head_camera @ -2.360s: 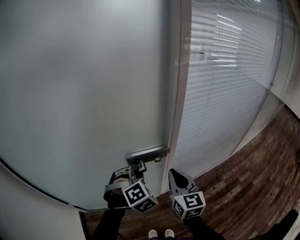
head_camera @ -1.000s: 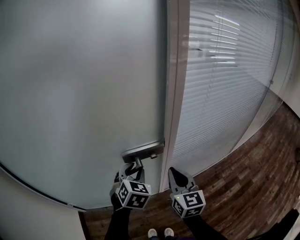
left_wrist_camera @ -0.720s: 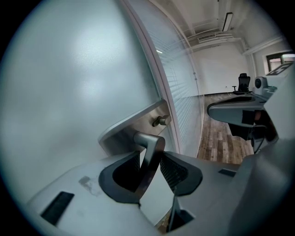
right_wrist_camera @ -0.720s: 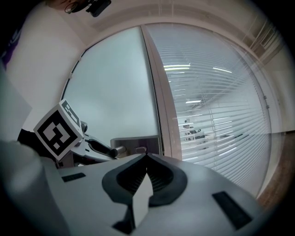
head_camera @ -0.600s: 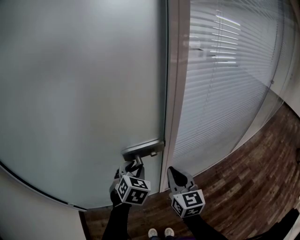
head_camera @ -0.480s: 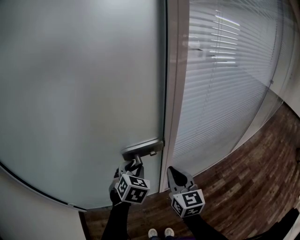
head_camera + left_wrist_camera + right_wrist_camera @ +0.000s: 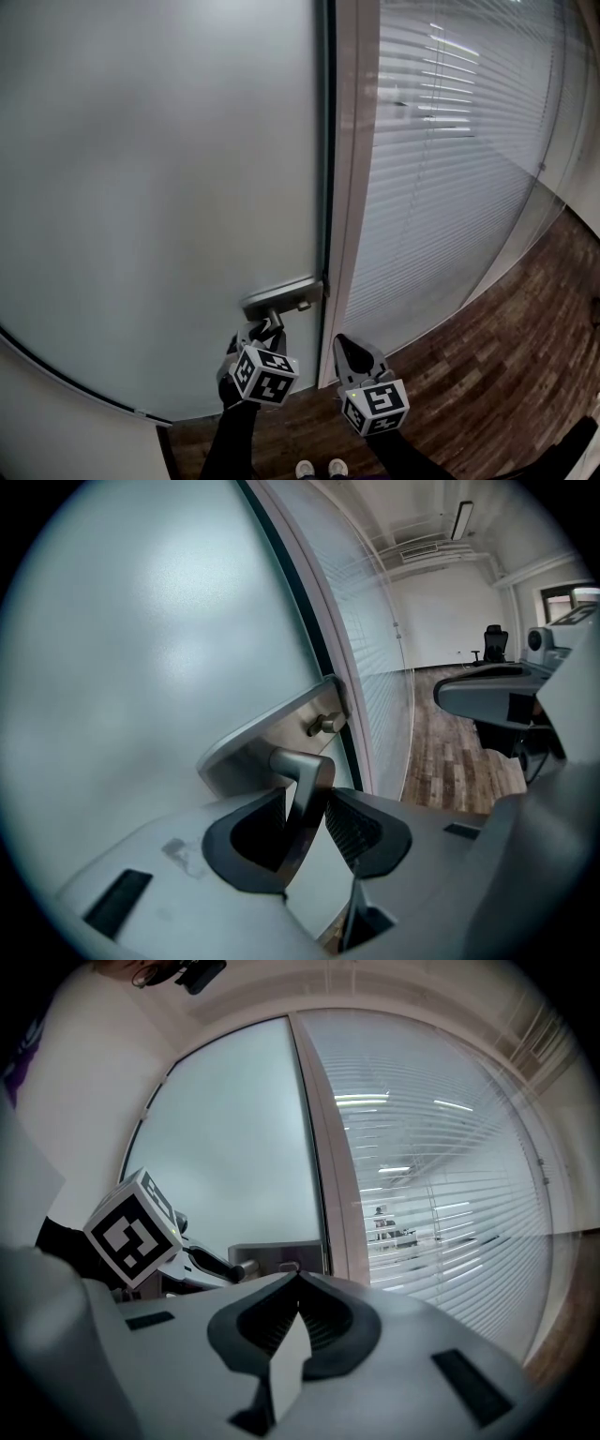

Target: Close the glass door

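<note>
The frosted glass door [image 7: 159, 187] fills the left of the head view, its edge almost against the pale door frame [image 7: 349, 187]; only a thin dark gap shows between them. A metal plate [image 7: 279, 298] near the door's edge carries a lever handle [image 7: 302, 771]. My left gripper [image 7: 267, 330] is shut on that lever, which runs between its dark pads [image 7: 349, 829]. My right gripper [image 7: 345, 349] hangs to the right of it, in front of the frame, shut with nothing in it [image 7: 298, 1277]. It touches neither door nor handle.
Right of the frame runs a glass wall with horizontal blinds [image 7: 441, 169]. A dark wooden floor [image 7: 506, 375] lies below it, with the person's shoes [image 7: 319, 466] at the bottom edge. An office chair [image 7: 494, 641] stands far off in the left gripper view.
The door has swung closer to the frame, so the gap is narrower. My left gripper stayed on the handle and moved with it. The right gripper kept still.
</note>
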Available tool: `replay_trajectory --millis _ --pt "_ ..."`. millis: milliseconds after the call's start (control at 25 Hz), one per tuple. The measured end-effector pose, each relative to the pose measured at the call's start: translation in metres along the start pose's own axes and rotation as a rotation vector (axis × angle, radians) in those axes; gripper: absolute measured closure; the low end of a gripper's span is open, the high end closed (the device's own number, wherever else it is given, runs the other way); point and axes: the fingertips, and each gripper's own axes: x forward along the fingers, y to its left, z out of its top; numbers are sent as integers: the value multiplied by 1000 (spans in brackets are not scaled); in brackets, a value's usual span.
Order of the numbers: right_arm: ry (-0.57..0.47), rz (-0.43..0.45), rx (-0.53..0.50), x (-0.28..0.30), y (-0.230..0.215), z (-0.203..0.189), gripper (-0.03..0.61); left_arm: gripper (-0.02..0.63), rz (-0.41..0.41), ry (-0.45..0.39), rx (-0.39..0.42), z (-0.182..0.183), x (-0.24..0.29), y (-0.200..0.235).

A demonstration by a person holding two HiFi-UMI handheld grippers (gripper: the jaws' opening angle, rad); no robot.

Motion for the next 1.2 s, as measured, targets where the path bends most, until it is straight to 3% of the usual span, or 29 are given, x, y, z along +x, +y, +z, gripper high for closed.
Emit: replay_trajectory --millis 320,520,680,880,1040,1200 --pt "-8 8 1 4 2 3 588 486 -45 68 25 -3 4 -1" --pt "-14 -4 -1 2 -2 6 588 488 -12 138 92 -7 8 1" --pt "-21 -12 0 -1 -5 8 588 489 68 239 240 -9 7 7" --pt "-25 -8 2 -4 -4 9 588 489 102 309 324 -8 8 10" --pt "-32 -8 3 -7 -4 11 588 489 154 344 445 -6 6 12" --pt "-34 -5 3 -11 -3 12 588 490 163 354 510 -5 5 12"
